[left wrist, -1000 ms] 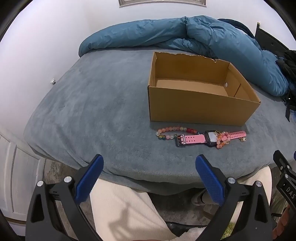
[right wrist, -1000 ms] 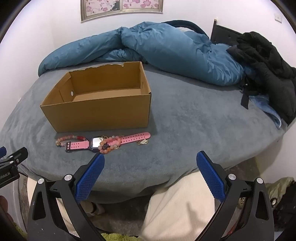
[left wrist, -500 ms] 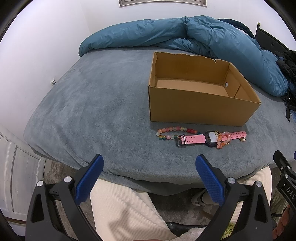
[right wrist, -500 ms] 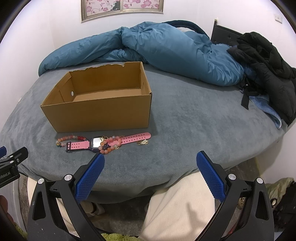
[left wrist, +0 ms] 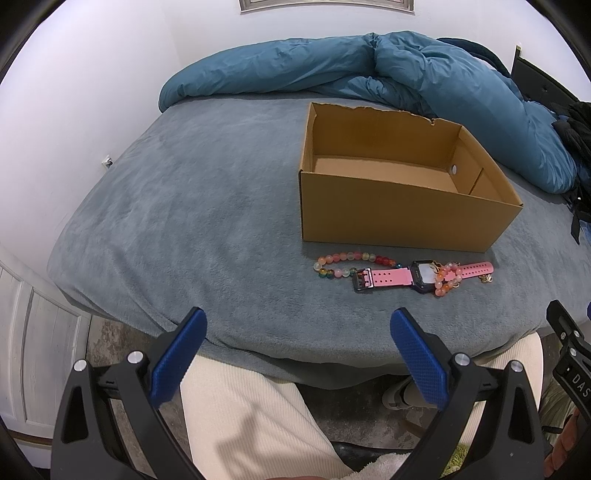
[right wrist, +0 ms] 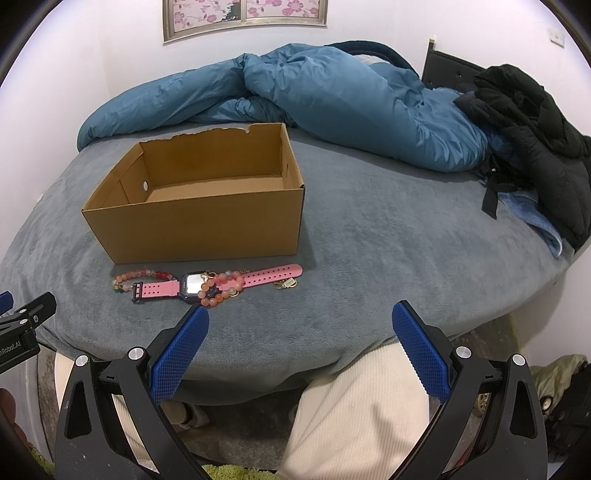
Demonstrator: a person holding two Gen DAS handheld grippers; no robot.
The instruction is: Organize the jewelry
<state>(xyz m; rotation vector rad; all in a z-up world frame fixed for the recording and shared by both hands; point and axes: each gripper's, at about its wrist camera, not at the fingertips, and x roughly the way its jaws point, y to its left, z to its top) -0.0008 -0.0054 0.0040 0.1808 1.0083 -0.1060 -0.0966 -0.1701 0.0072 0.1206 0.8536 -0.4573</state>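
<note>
Nearest: left gripper and right gripper, jaws spread wide, holding nothing, poised short of the bed's near edge. Next, by that edge: pink watch, multicoloured bead bracelet at its buckle end, orange bead bracelet draped over its face, small gold piece by the strap tip (type unclear). Just behind: cardboard box, apparently empty. Farthest: blue duvet. Sorting seemingly not begun; every item left to box.

Home bedroom, bed, rumpled blue duvet, framed picture
</note>
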